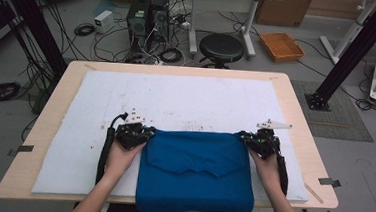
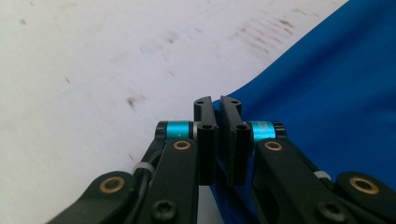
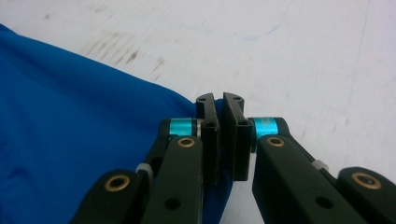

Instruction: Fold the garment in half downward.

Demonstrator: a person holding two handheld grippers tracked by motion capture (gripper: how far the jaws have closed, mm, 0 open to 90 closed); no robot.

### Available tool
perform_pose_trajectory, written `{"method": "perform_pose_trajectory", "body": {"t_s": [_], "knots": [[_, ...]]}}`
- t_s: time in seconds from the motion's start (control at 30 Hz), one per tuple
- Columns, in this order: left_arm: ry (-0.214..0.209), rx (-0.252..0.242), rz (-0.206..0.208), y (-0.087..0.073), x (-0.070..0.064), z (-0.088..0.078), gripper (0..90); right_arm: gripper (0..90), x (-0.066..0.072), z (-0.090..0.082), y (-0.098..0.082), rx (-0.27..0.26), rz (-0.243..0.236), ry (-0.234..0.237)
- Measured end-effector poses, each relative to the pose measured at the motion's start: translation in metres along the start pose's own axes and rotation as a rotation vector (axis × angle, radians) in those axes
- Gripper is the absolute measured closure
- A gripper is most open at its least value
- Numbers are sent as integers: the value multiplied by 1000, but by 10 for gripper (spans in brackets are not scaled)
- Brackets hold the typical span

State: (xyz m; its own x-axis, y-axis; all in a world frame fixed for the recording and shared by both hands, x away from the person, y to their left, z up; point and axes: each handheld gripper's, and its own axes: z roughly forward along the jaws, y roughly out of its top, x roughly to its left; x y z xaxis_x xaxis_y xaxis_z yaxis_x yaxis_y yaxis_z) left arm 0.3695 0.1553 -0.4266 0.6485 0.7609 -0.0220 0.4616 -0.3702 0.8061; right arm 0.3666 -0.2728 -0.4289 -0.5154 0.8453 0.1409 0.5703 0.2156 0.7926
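A blue cloth (image 1: 196, 172) lies folded on the white mat (image 1: 176, 100), its near part hanging over the table's front edge. My left gripper (image 1: 146, 133) is shut on the cloth's far left corner; in the left gripper view (image 2: 218, 103) blue fabric (image 2: 327, 107) is pinched between the two black jaws. My right gripper (image 1: 246, 138) is shut on the far right corner, and the right gripper view (image 3: 219, 100) shows the cloth (image 3: 70, 121) caught between its jaws. A hand holds each gripper from below.
The white mat covers most of the wooden table (image 1: 295, 118) and has dark smudges (image 1: 194, 124) near its middle. Beyond the table stand a black stool (image 1: 221, 48), computer boxes with cables (image 1: 147, 20) and an orange tray (image 1: 282, 46) on the floor.
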Motion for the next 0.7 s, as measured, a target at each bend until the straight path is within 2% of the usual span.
{"method": "perform_pose_trajectory", "body": {"t_s": [0.13,0.23,0.27,0.33,0.47,0.57,0.63,0.67,0.7], "knots": [[31,2,-3,15,14,14,852,859,-11,12,19,-23,14,-6],[47,1,-7,19,20,21,852,859,-17,22,29,-23,16,-18],[48,5,-9,21,23,24,852,859,-17,22,29,-23,16,-18],[51,12,-14,23,30,34,852,859,-20,32,35,5,-3,-43],[60,6,-8,25,33,41,852,859,-24,40,36,15,-3,-60],[61,2,-18,24,34,44,845,857,-26,45,36,23,-3,-68],[71,9,-21,23,33,43,767,825,-25,46,36,32,-8,-76],[86,10,-19,24,33,42,767,825,-25,46,36,32,-8,-76],[96,6,-16,25,32,39,677,776,-25,44,36,19,-14,-81]]}}
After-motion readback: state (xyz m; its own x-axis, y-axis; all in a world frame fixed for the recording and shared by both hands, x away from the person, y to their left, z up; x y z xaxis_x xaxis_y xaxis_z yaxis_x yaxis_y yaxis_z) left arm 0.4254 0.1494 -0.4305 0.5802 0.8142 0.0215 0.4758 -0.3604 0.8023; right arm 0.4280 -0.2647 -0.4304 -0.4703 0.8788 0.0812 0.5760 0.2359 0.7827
